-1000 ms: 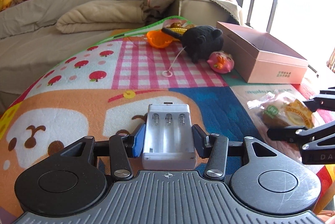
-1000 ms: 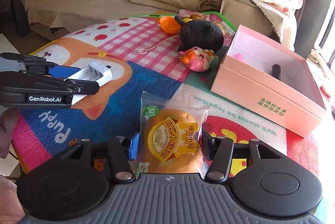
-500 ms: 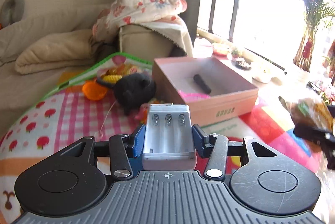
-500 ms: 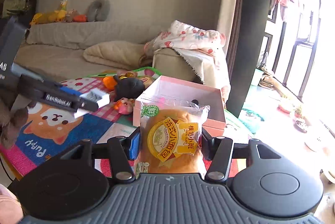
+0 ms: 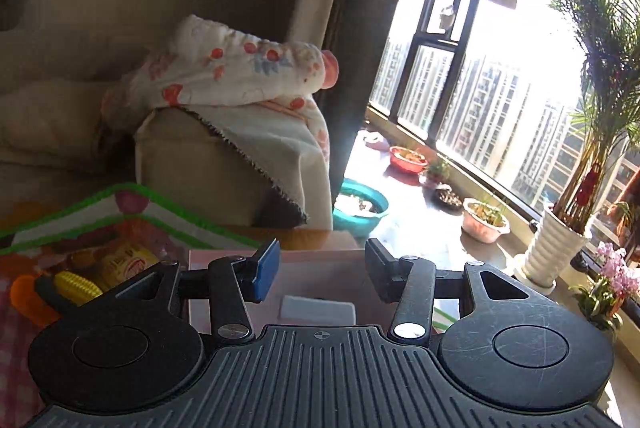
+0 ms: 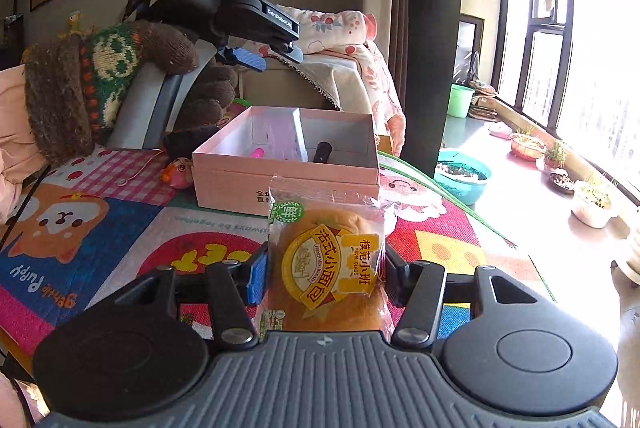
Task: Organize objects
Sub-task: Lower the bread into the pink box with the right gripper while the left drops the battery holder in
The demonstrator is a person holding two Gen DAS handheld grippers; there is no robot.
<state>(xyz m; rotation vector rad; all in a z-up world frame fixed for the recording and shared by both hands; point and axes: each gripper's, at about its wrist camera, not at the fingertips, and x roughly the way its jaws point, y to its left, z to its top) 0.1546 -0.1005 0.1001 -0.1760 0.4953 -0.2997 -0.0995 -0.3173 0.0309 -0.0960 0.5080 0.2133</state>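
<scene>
My left gripper [image 5: 318, 274] is open and empty above the pink box [image 5: 320, 268]. The white battery holder [image 5: 318, 310] lies inside the box below the jaws. In the right wrist view the left gripper [image 6: 268, 58] hovers over the far left side of the pink box [image 6: 280, 176], which also holds a black cylinder [image 6: 322, 151] and a pink item [image 6: 257, 151]. My right gripper [image 6: 324, 270] is shut on a wrapped bread packet [image 6: 328, 260], held above the play mat in front of the box.
The colourful play mat [image 6: 120, 228] carries a pink pig toy [image 6: 178, 172] and a black plush behind it. A toy corn [image 5: 76, 286] and orange toy [image 5: 28, 298] lie left of the box. A sofa arm with a floral blanket [image 5: 224, 84] stands behind. Plant pots [image 5: 484, 220] line the window.
My left gripper moved over the pink box, opened and let go of the battery holder, which now lies in the box. My right gripper came closer to the box with the bread.
</scene>
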